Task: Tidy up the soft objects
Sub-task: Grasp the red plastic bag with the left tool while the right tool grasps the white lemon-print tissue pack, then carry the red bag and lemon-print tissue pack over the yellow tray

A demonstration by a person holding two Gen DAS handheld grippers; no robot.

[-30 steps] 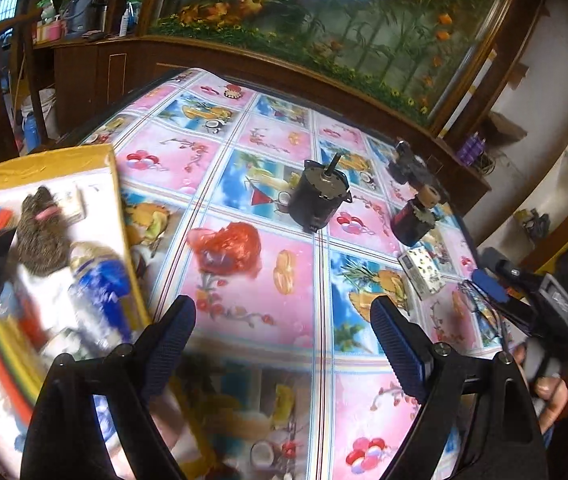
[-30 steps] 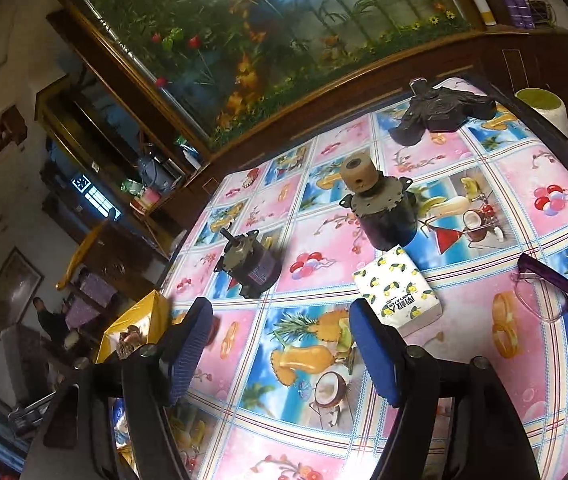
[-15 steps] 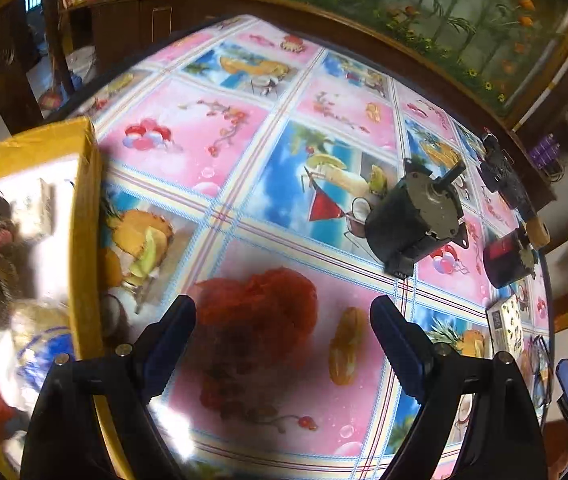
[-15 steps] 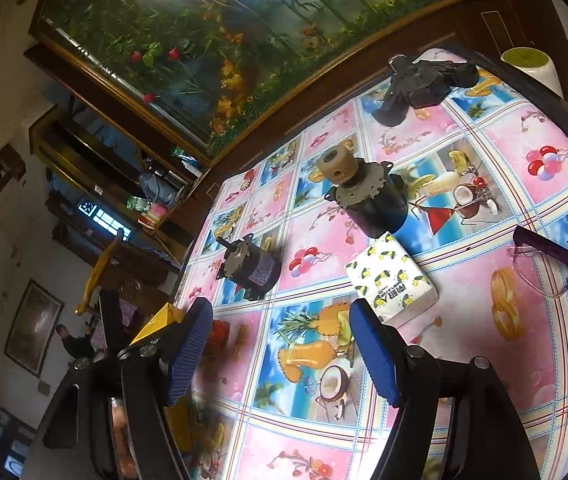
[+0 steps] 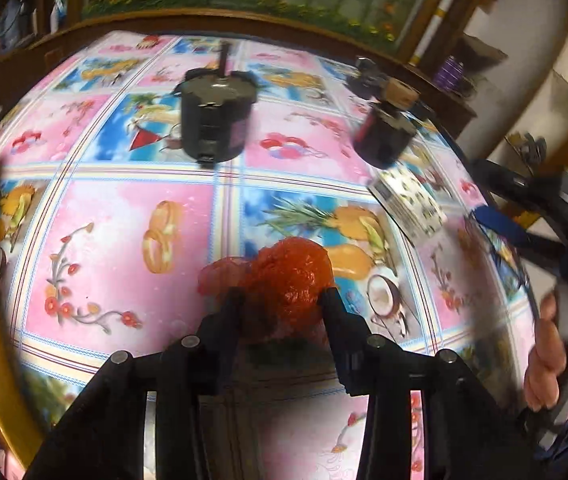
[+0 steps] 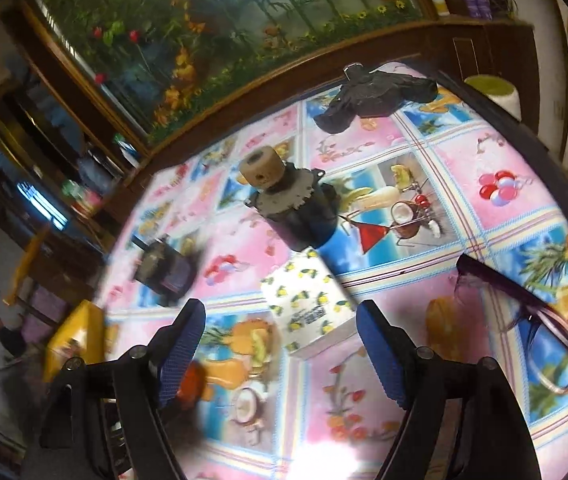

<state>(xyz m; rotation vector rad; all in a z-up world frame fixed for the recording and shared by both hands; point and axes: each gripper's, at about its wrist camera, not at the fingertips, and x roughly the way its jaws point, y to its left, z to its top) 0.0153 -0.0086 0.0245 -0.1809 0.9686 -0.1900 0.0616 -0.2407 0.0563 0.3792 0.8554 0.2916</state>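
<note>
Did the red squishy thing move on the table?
Yes. The red bag, now squeezed between the left gripper fingers, sits nearer the tissue pack than before.

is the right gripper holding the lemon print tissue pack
No, the right gripper stands open with blue pads apart, and the lemon-print tissue pack lies on the tablecloth beyond them, untouched.

Dim room, overhead glare — blurred, warped edges

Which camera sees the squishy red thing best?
The left wrist view. There the squishy red thing sits in the middle, squeezed between the left tongs, which have just been closing on it. The right wrist view shows only a blurry orange-red bit behind a finger of the open right tongs.
</note>
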